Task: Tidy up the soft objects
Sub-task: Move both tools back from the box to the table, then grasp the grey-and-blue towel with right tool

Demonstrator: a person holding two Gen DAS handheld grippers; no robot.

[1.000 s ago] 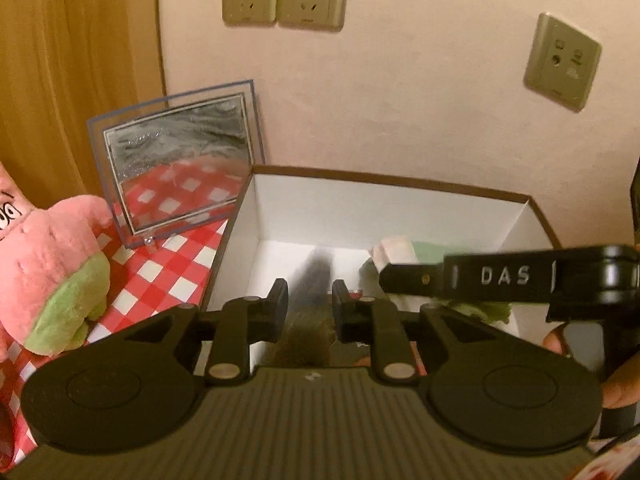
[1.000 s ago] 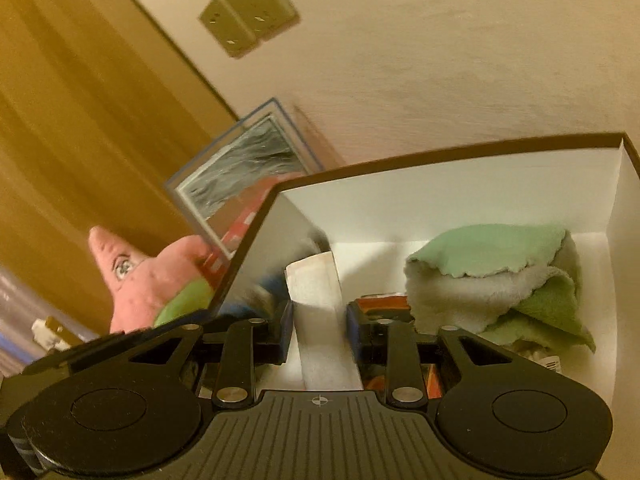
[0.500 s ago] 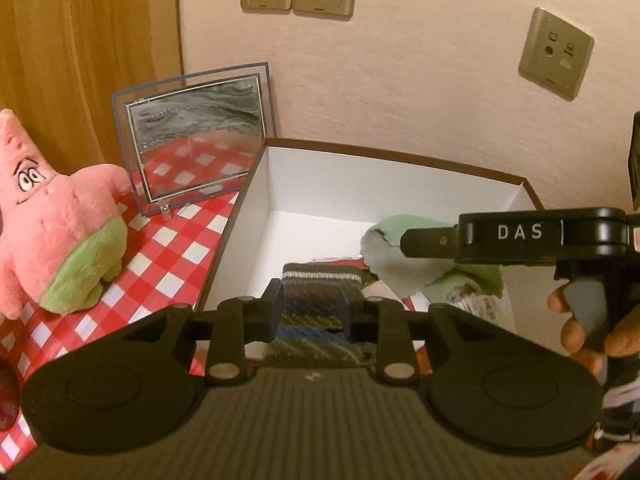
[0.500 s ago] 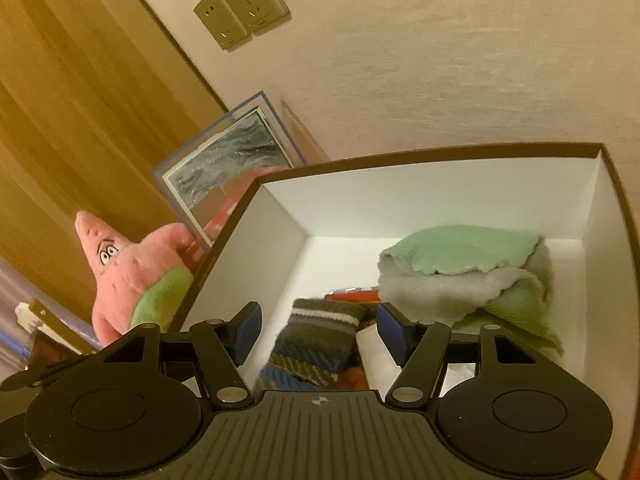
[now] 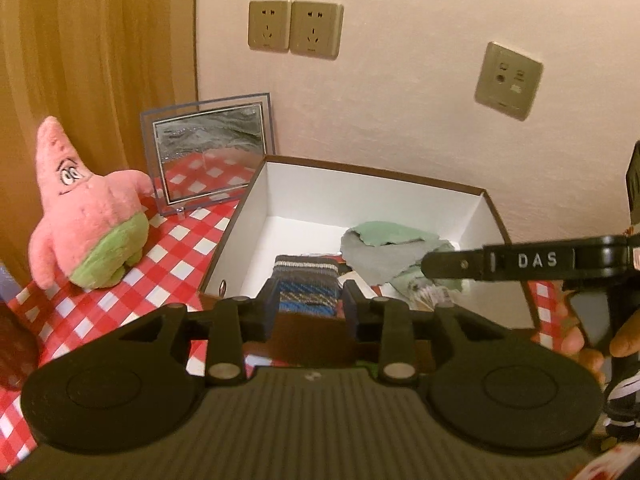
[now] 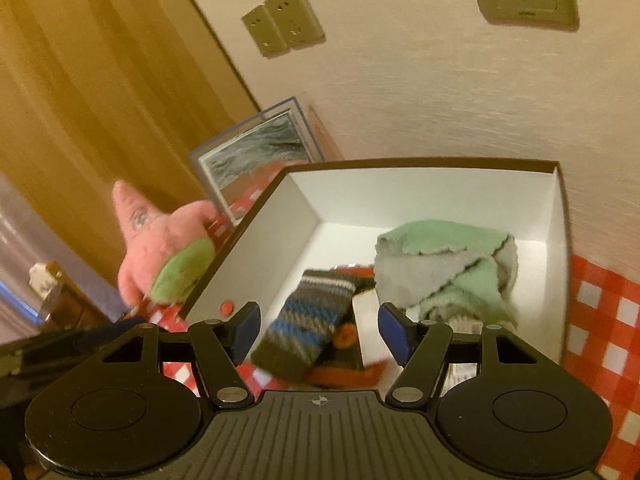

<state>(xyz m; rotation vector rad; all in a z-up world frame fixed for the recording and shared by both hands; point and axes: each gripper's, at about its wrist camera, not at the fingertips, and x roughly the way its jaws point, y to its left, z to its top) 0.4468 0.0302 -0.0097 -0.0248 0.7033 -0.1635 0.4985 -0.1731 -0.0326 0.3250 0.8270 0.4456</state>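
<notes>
Striped sock (image 6: 308, 320) apparently dropped in box (image 6: 420, 196) ahead; right gripper (image 6: 320, 330) spread, left gripper (image 5: 308, 306) parted, empty; next, pink plush (image 5: 86, 216) to the left.

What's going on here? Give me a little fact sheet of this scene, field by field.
Box: white box on checkered cloth, open
Inside box: striped sock, green and grey cloths
Outside box: pink starfish plush, standing left of it
Left gripper: open, holds nothing
Right gripper: open wide, holds nothing
Behind: framed picture

One box (image 5: 256, 216), one striped sock (image 5: 306, 288), one starfish plush (image 5: 86, 216), three wall plates (image 5: 295, 30).
</notes>
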